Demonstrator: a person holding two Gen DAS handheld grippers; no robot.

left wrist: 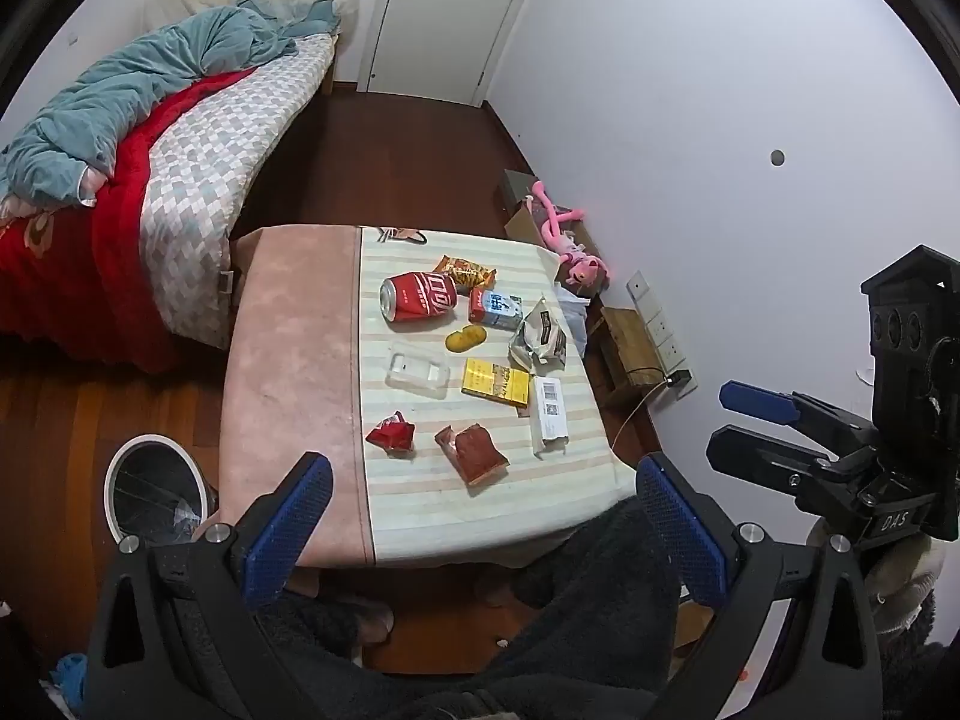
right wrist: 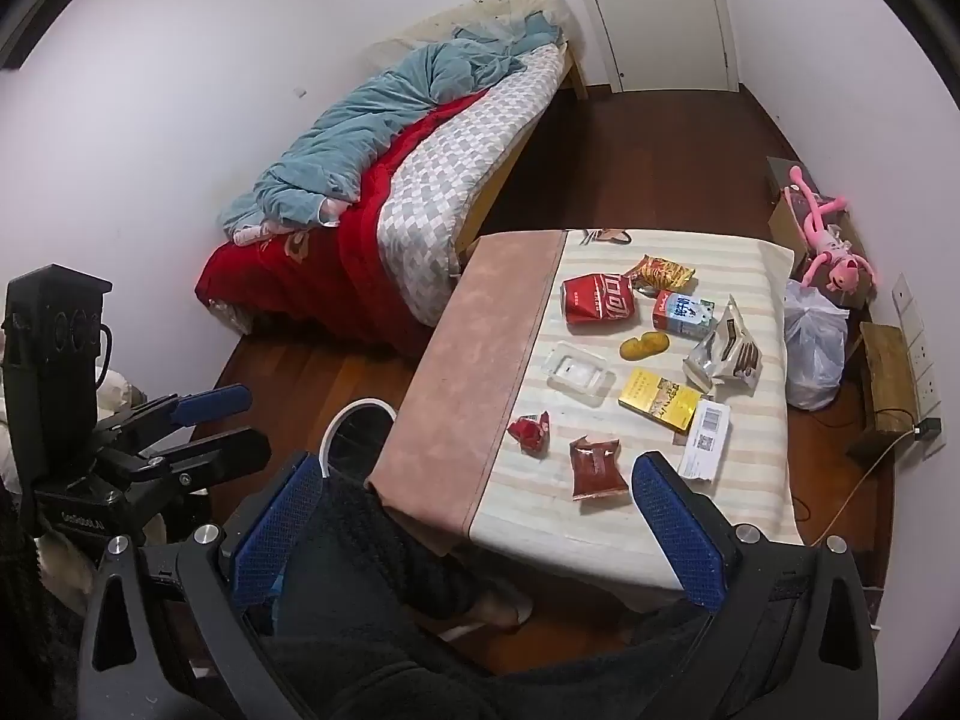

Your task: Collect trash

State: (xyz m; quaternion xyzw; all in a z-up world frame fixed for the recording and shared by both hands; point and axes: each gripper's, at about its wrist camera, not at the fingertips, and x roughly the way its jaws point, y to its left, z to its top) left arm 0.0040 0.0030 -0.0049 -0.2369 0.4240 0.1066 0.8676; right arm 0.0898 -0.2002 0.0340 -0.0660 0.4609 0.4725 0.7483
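Trash lies across the low cloth-covered table (left wrist: 288, 360) (right wrist: 468, 372): a dented red can (left wrist: 418, 296) (right wrist: 597, 298), a milk carton (left wrist: 495, 307), a clear plastic tray (left wrist: 417, 371) (right wrist: 577, 373), a yellow box (left wrist: 495, 382), a crumpled red wrapper (left wrist: 391, 435) (right wrist: 529, 432) and a red-brown sachet (left wrist: 474, 453) (right wrist: 596, 468). A white-rimmed bin (left wrist: 155, 489) (right wrist: 354, 426) stands on the floor left of the table. My left gripper (left wrist: 486, 516) (right wrist: 252, 423) and right gripper (right wrist: 480, 516) (left wrist: 723, 420) hover open and empty above the table's near edge.
A bed (left wrist: 150, 180) with red and blue bedding fills the left. A door (left wrist: 444, 18) is at the back. A pink plush toy (right wrist: 831, 246), a plastic bag (right wrist: 813, 354) and a wooden stool (right wrist: 888, 384) sit right of the table. The person's dark-trousered legs (left wrist: 570, 630) are below.
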